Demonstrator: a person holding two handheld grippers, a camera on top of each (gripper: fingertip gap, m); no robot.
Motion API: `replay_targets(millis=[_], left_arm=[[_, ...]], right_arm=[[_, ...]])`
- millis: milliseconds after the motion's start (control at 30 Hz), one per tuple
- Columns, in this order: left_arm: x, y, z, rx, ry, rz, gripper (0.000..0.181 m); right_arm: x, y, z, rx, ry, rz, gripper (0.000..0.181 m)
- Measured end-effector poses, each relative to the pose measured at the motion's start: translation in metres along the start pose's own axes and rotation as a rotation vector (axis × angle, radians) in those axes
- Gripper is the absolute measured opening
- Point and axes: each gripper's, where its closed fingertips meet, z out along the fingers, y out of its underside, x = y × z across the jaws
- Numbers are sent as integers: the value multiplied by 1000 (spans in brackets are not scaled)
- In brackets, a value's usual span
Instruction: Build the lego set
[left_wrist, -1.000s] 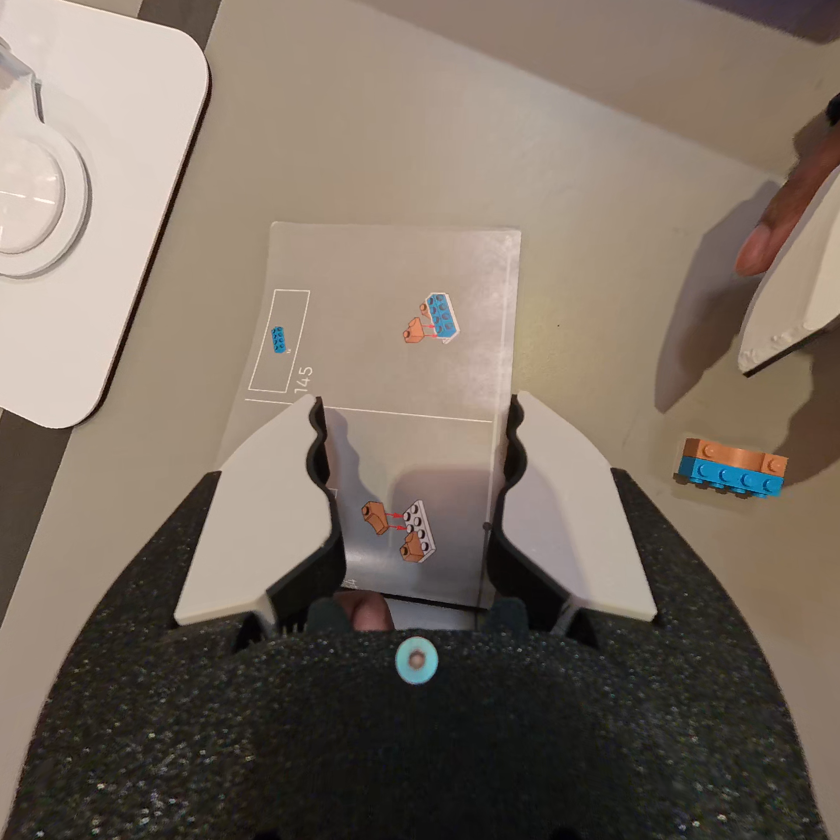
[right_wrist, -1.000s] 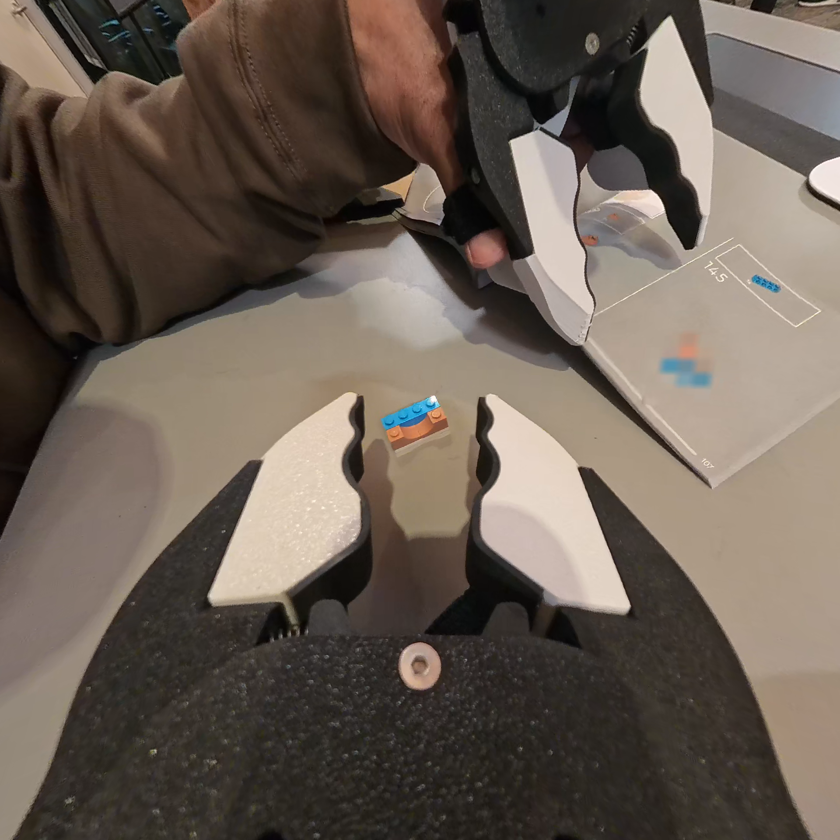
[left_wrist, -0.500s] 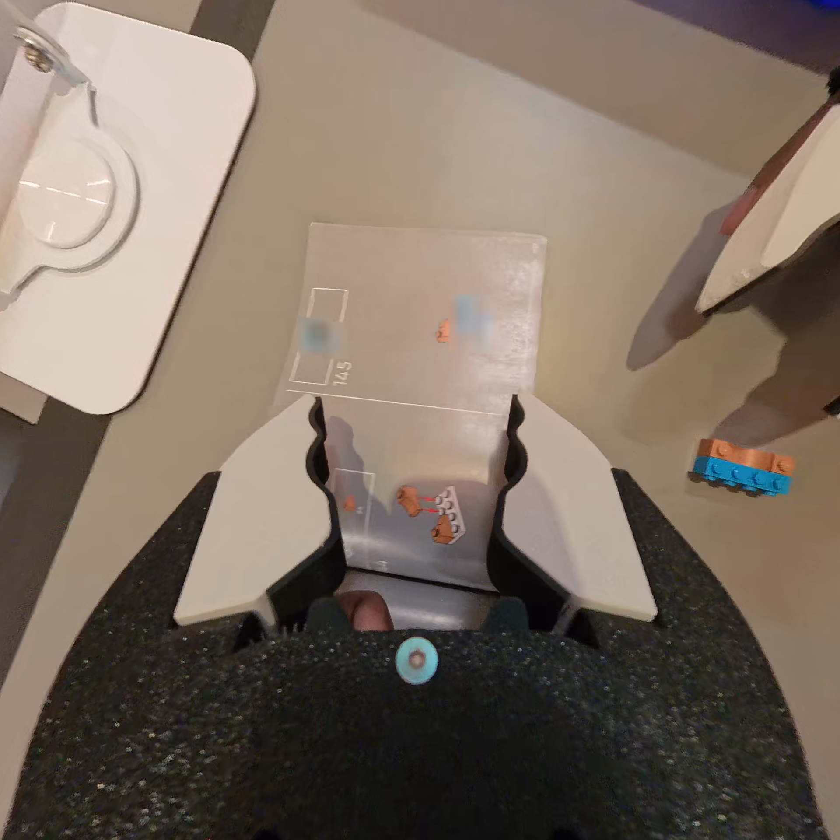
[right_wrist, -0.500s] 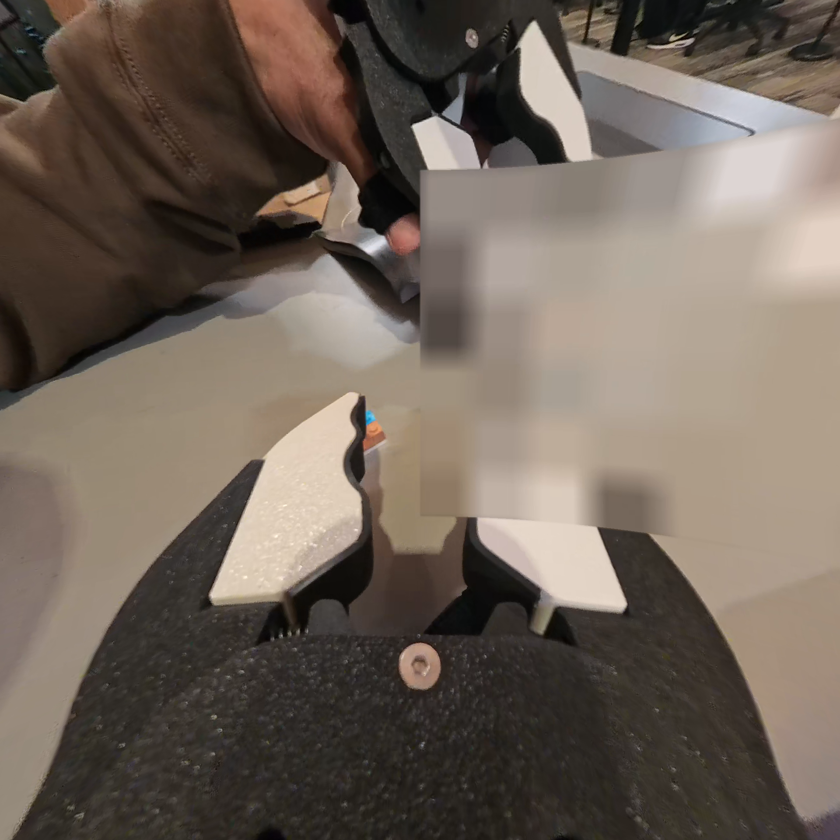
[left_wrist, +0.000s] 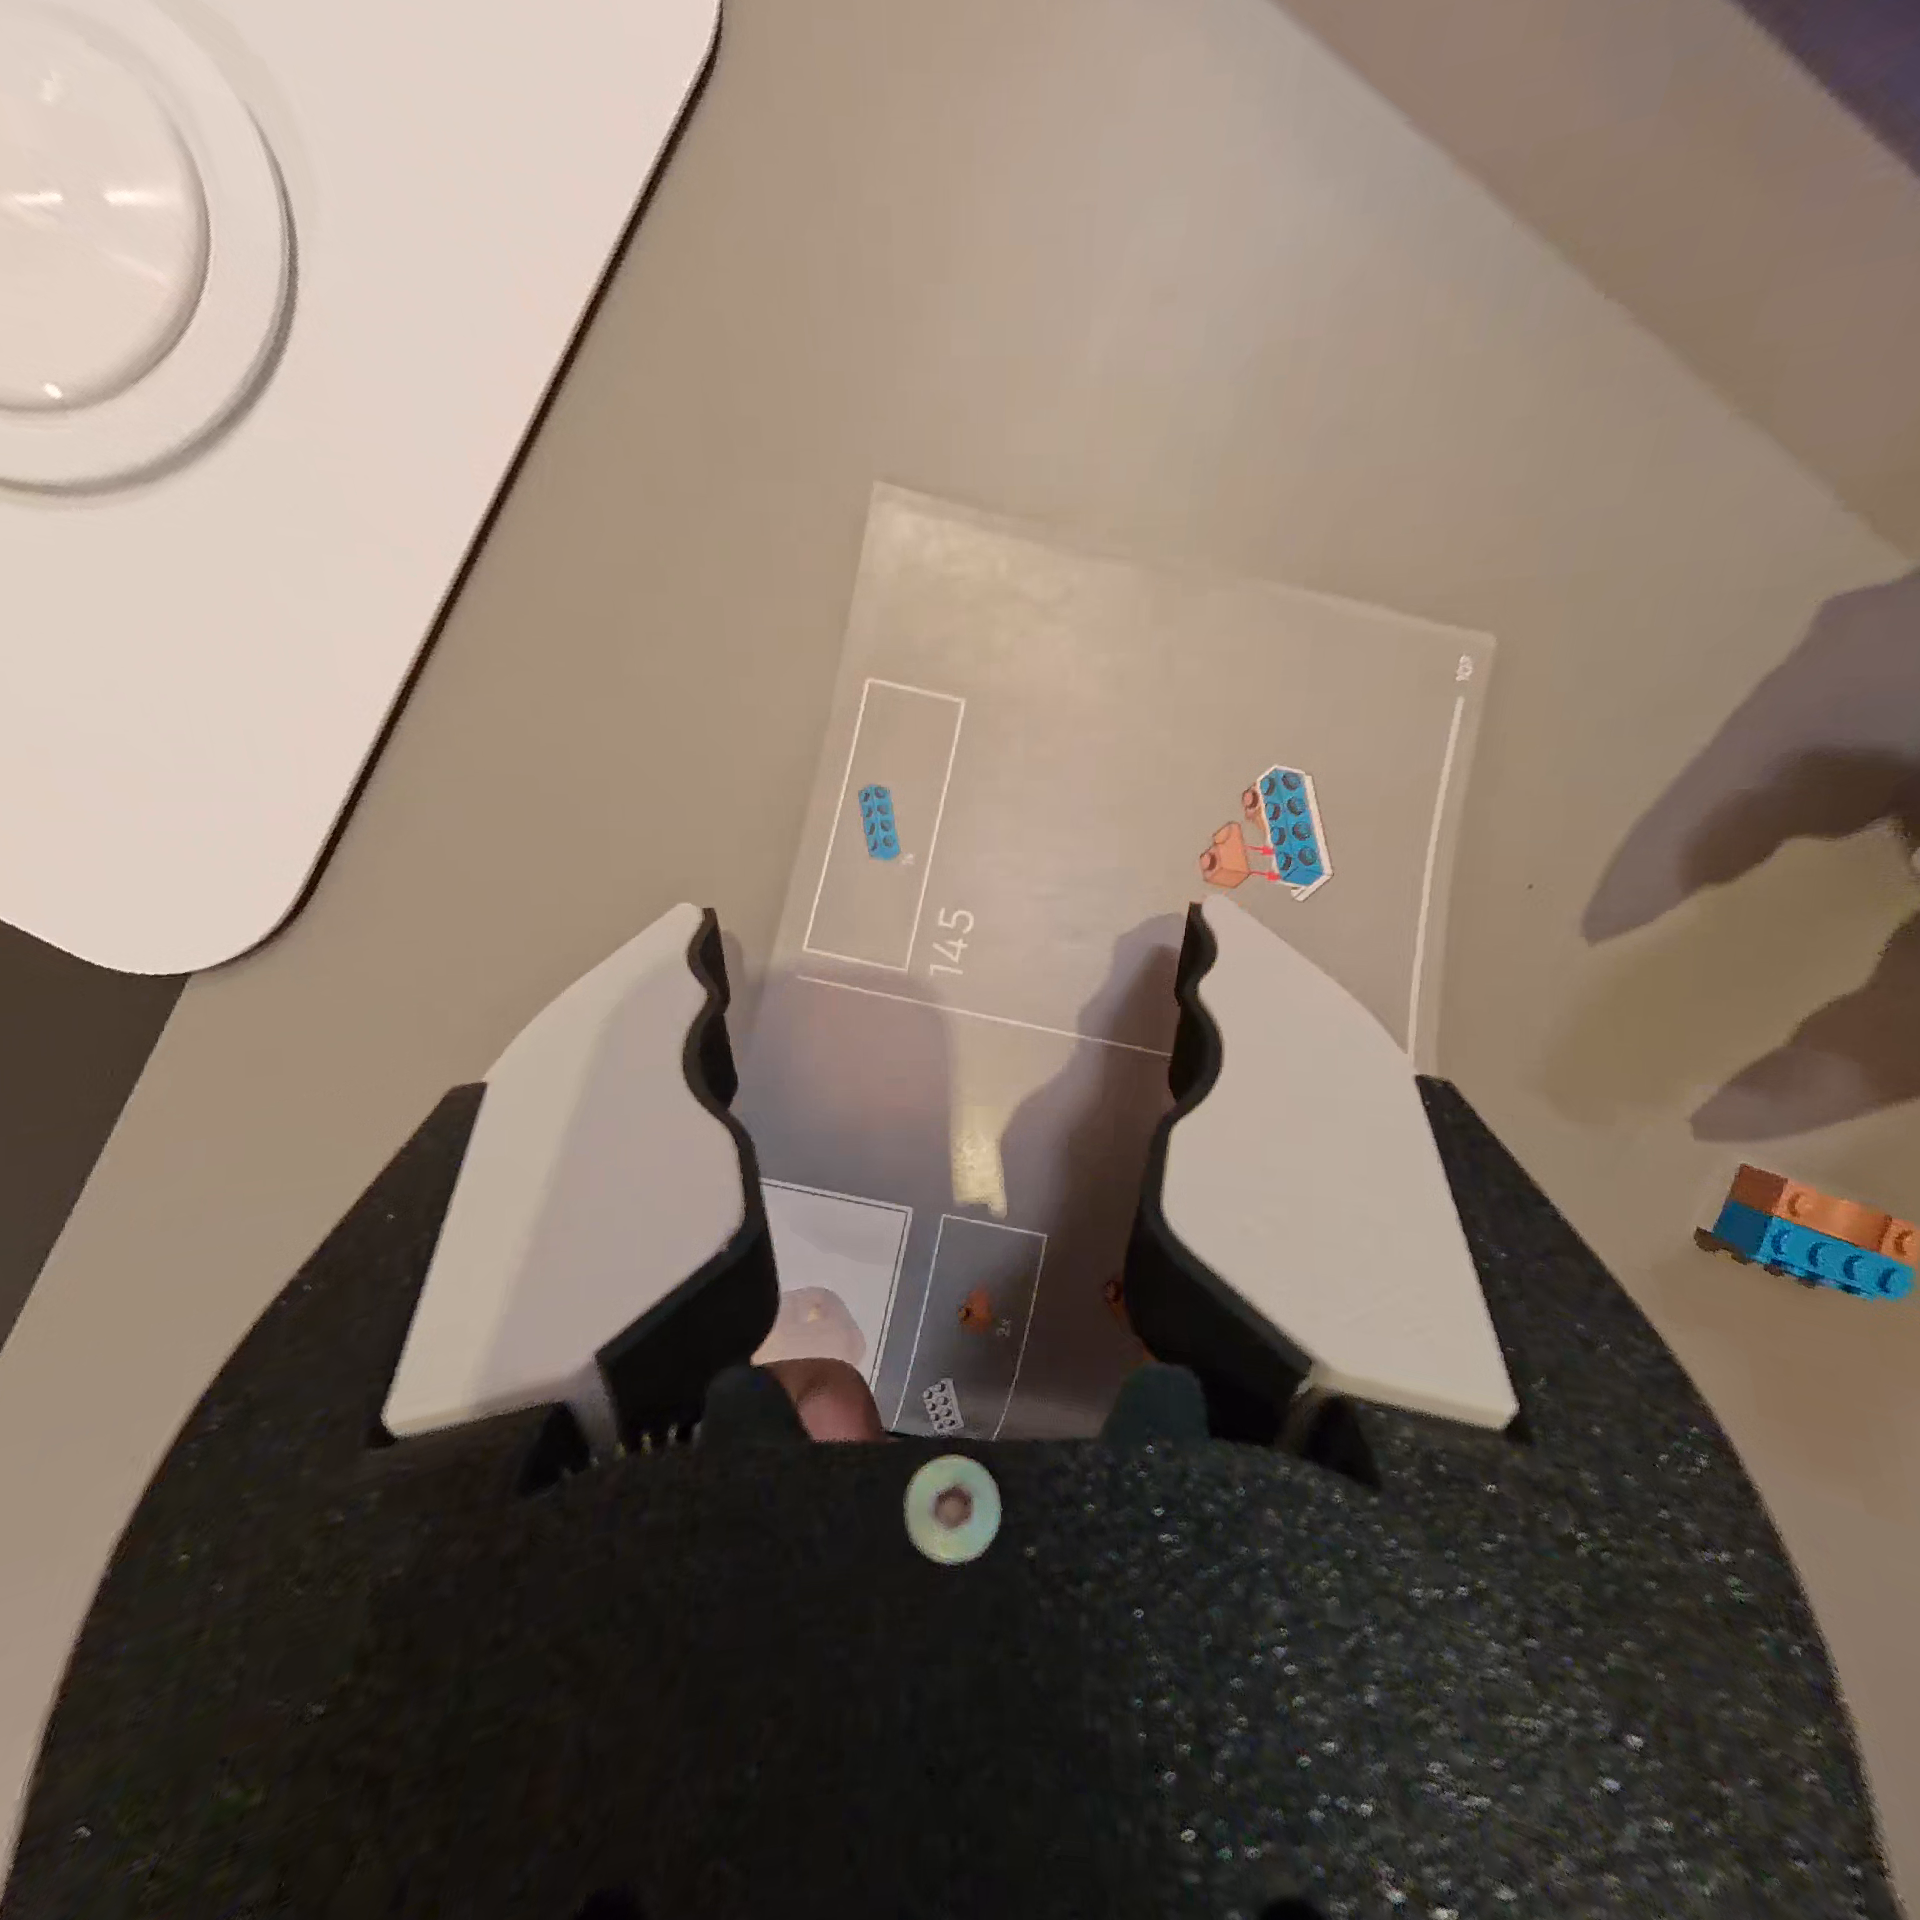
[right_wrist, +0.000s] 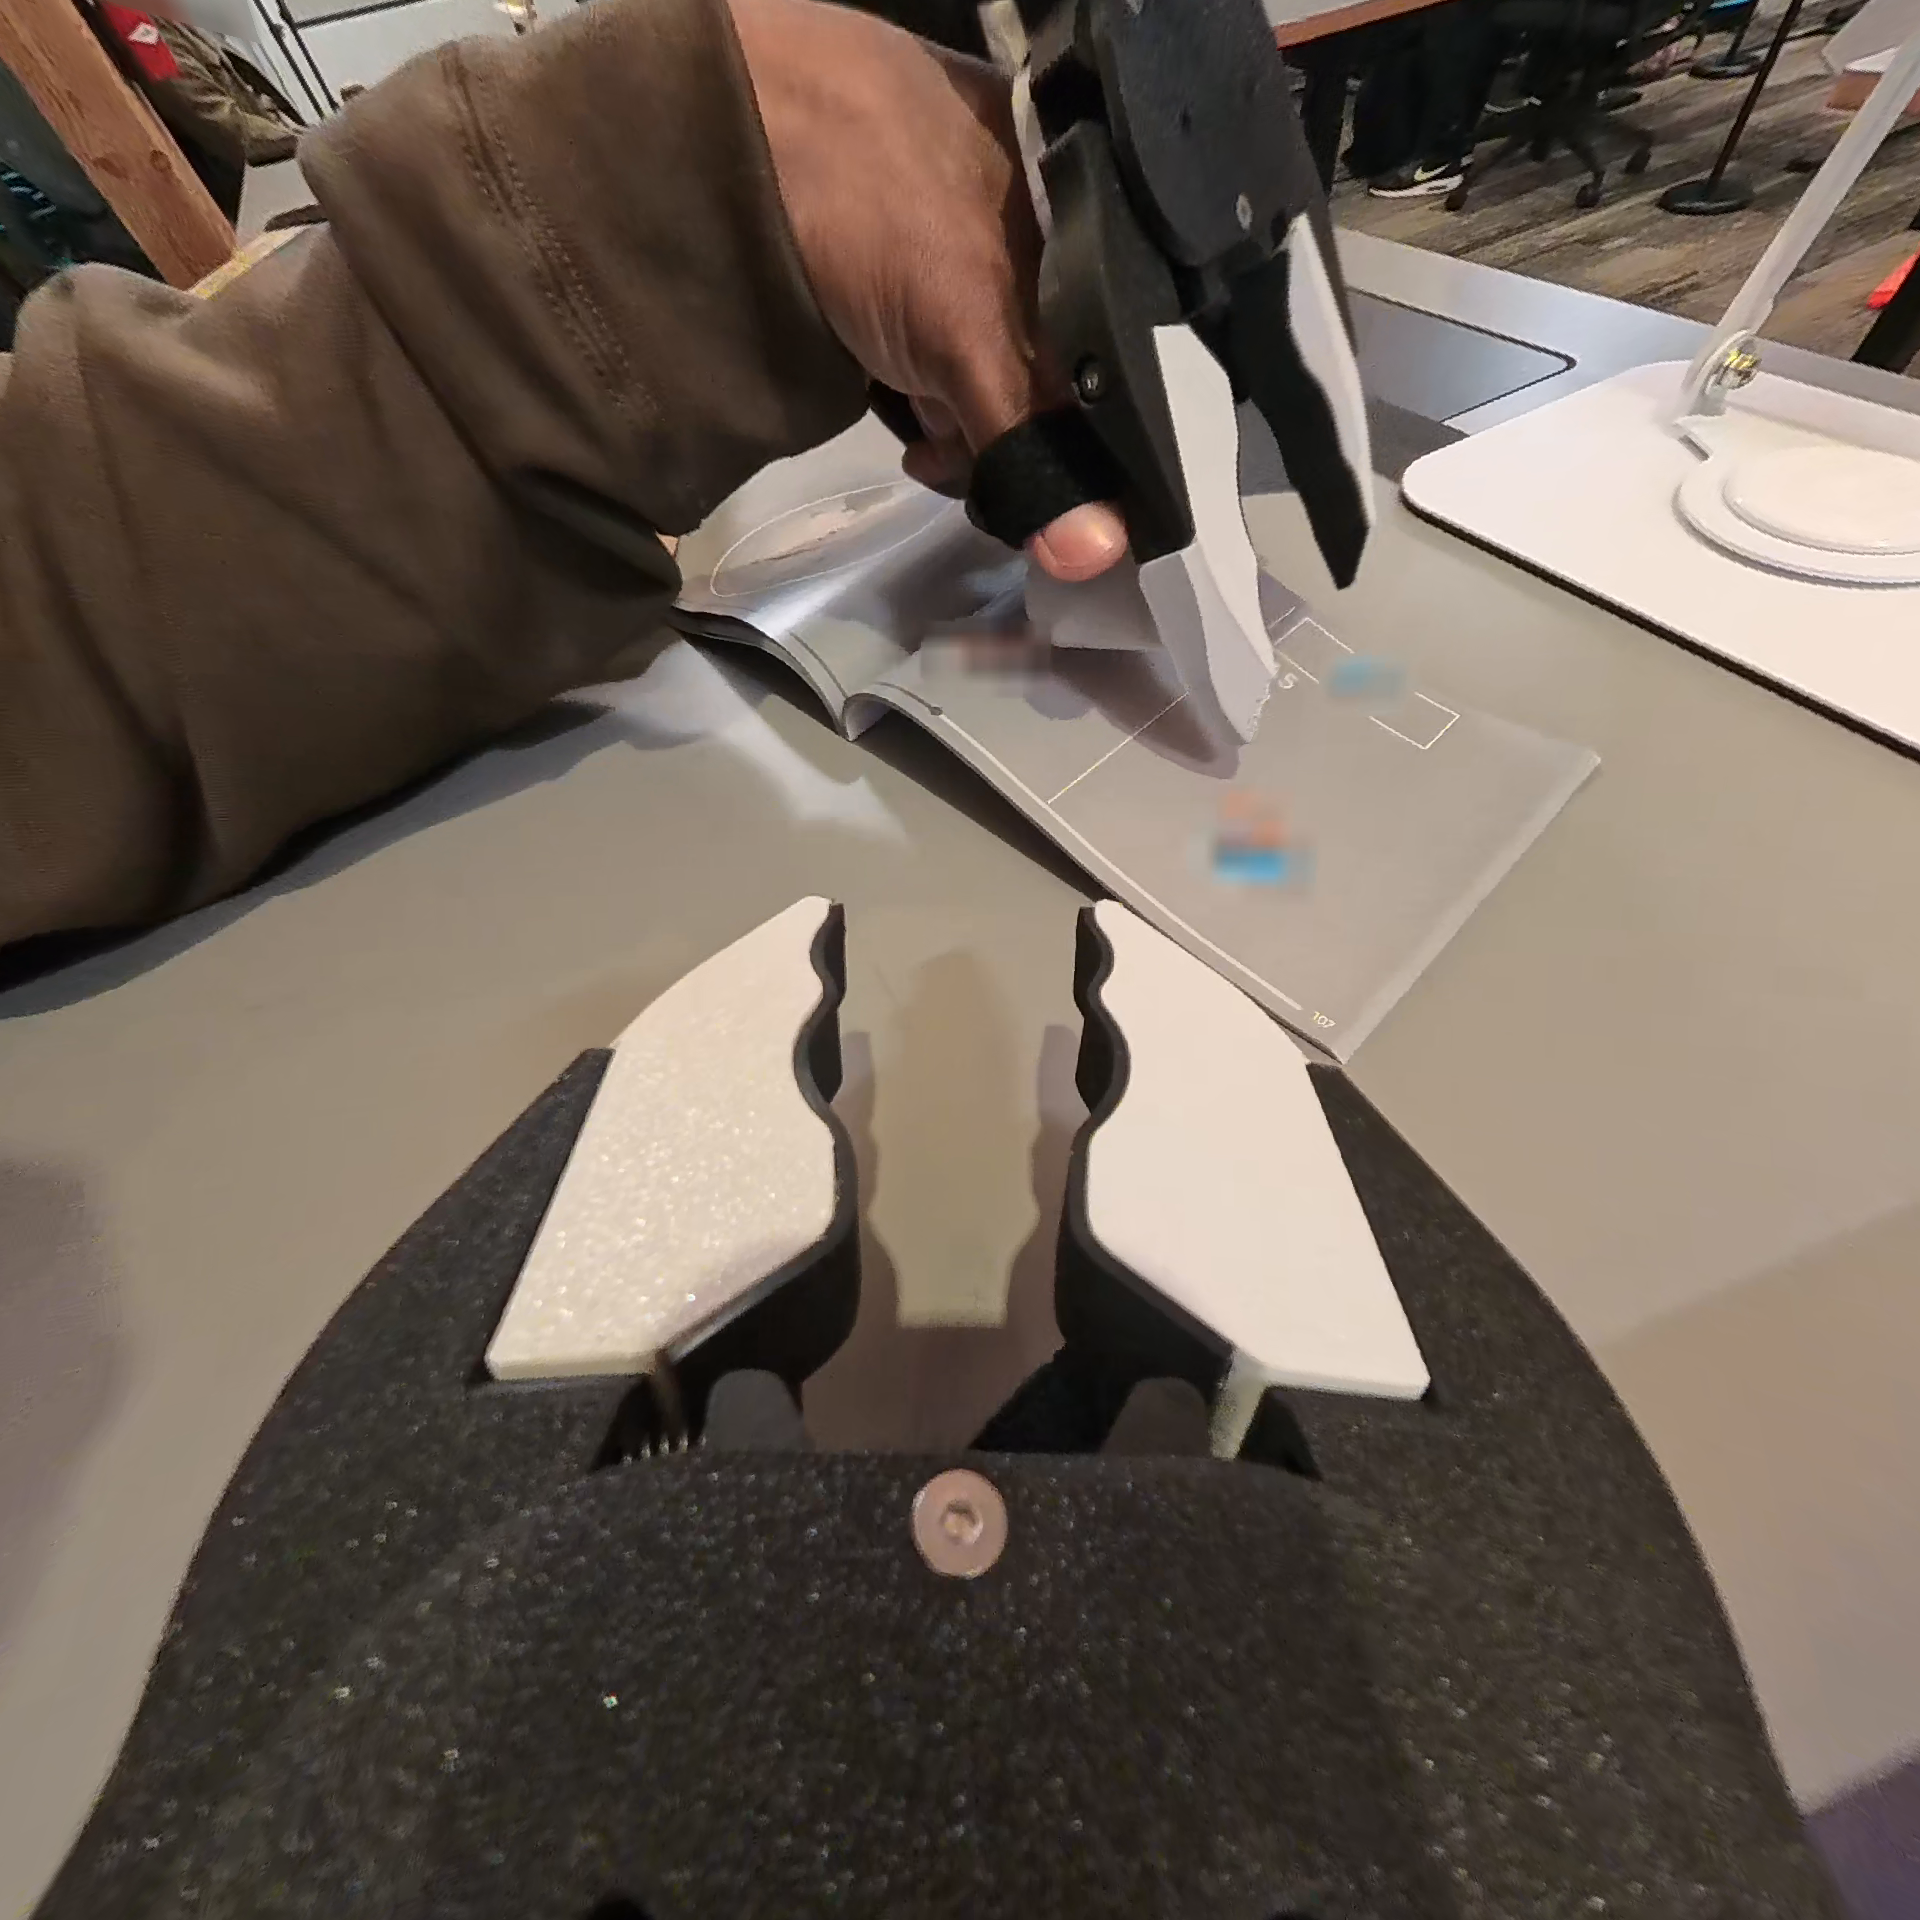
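Lego block (left_wrist: 1813, 1244), blue and orange, sits at four o'clock from the instruction booklet (left_wrist: 1122, 831); left gripper (left_wrist: 951, 925) and right gripper (right_wrist: 961, 914) both gape empty.

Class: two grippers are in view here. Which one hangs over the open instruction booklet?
The left gripper, gripped by the hand, hangs over the booklet; the right gripper sits over bare table.

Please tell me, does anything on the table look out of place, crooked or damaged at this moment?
Nothing looks damaged or spilled. The instruction booklet lies open and somewhat askew on the grey table. The small blue and brown lego assembly rests alone beside it. Both tongs, left and right, are open and empty.
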Motion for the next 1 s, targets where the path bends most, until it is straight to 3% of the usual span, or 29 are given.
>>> replay_targets(millis=[1000], left_arm=[[12,0,-17,31,74,30,81]], right_arm=[[0,0,0,3,-12,10,42]])
